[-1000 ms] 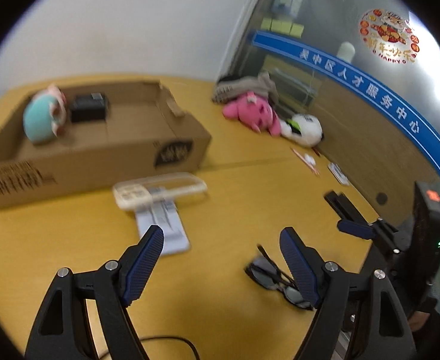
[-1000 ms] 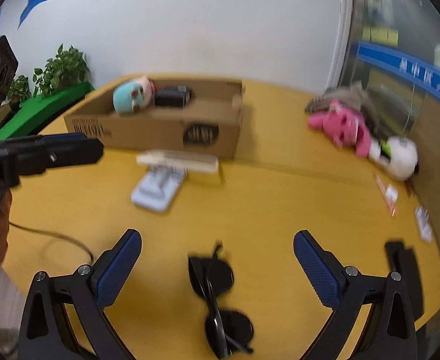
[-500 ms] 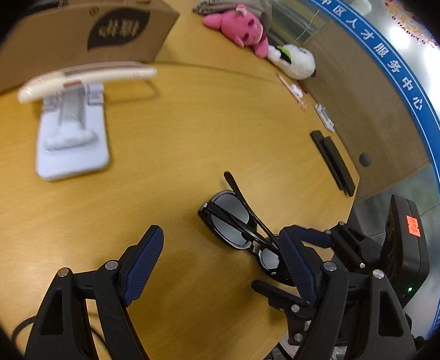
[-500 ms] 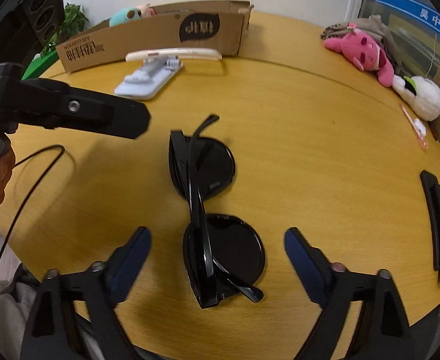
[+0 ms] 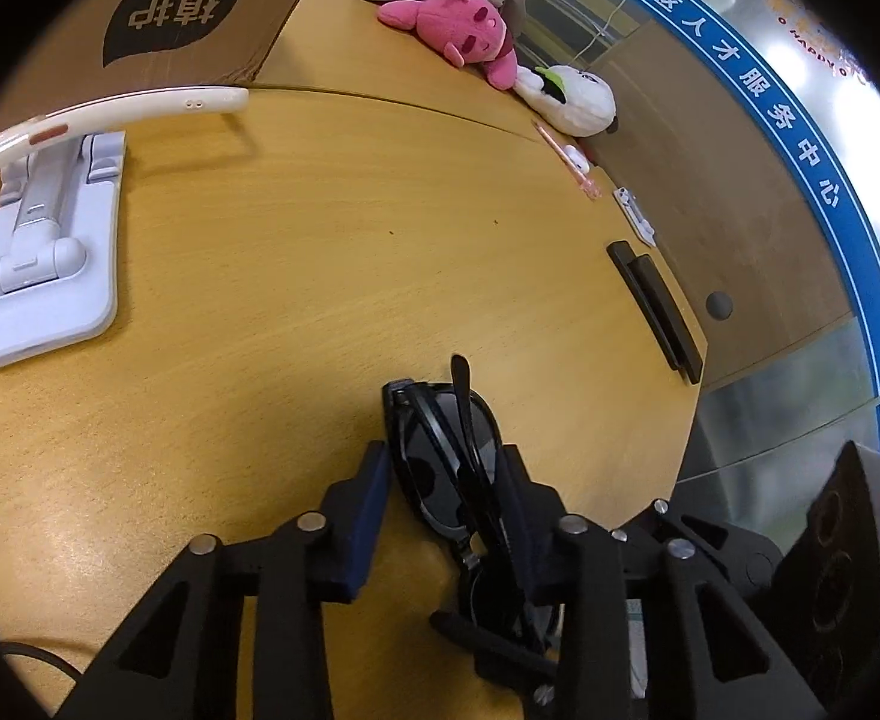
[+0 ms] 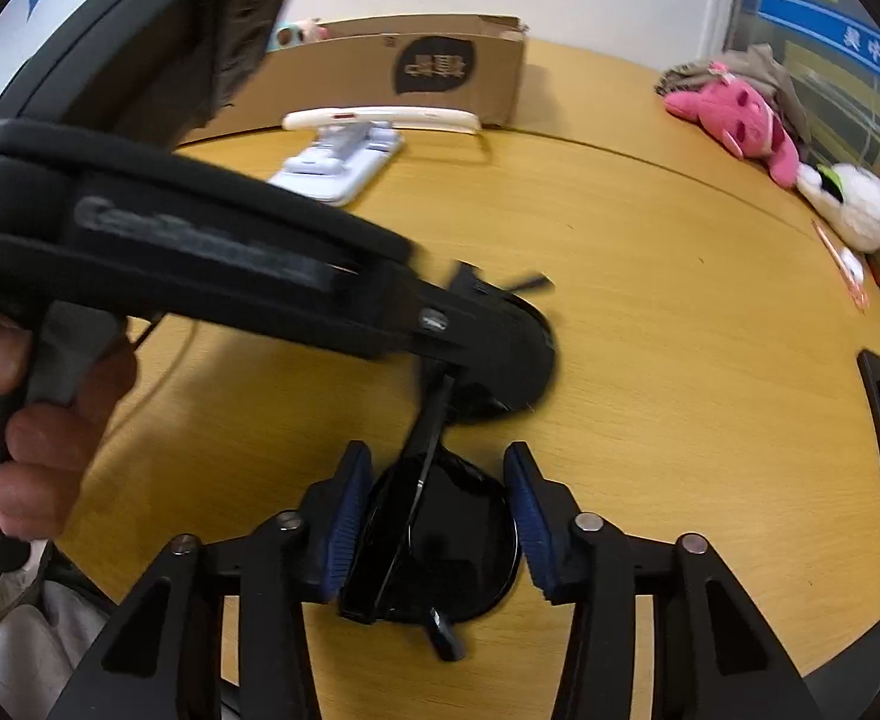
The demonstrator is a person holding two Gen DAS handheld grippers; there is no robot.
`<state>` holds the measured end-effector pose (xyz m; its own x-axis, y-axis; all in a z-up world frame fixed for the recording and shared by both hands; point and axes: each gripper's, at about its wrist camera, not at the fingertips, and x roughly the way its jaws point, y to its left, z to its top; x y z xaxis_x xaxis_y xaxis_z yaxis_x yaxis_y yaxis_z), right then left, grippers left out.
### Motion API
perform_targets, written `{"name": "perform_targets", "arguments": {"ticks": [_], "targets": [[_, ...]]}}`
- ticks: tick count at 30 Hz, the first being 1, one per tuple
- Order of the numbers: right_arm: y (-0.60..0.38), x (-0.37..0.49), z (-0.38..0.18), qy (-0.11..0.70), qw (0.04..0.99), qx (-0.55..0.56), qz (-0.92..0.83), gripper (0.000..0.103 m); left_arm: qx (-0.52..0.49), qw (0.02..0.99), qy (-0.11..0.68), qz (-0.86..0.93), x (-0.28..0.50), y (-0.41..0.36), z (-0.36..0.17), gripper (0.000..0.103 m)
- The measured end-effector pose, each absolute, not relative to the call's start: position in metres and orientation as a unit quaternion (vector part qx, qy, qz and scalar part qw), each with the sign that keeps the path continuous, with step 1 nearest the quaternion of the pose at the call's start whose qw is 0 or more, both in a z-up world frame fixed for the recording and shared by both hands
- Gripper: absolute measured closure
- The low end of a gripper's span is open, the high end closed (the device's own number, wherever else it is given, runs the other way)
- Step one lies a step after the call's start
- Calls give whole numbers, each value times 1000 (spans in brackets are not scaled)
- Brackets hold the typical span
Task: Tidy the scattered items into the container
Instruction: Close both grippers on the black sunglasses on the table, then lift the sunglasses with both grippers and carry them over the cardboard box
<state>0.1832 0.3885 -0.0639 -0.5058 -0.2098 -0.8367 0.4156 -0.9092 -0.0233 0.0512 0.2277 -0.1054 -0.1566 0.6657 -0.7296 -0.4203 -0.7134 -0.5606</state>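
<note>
Closing narrow, left gripper (image 5: pixel 446 468) and right gripper (image 6: pixel 437 498) fingers flanking black sunglasses (image 5: pixel 440 456), contact unclear.

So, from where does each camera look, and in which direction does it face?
Left wrist view: sits on the left gripper, looks down along its fingers at the sunglasses on the wooden table; both its fingers show.
Right wrist view: sits on the right gripper, looks down at the other lens; its fingers, the left gripper and a hand show.
Shared: sunglasses, cardboard box, phone stand, pink plush. Both jaws have just been closing around the sunglasses.
</note>
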Motion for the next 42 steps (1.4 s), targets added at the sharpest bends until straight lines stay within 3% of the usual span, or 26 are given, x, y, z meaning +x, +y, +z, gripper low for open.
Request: {"name": "perform_targets", "arguments": {"ticks": [7,9,10,12,17,42], "targets": [[377,175,-60,98,183,463,-862,68,-536,355,-120,756,48,216,-104,73],[377,171,-53,84,192,461,-862,88,-534,360,-127,754,47,213,-101,74],[375,169,-52,85,191,463,-861,88,-530,361,-127,757,46,212,-97,76],[368,163,-49,97,184,460,-863,89,-525,366,-127,758,44,209,-92,89],[361,150,-42,78,187,462,-863,90,-511,374,-138,761,38,196,-78,92],[254,114,145,103,263,267,-922,91,-303,332,-130,884,14,74,137,92]]}}
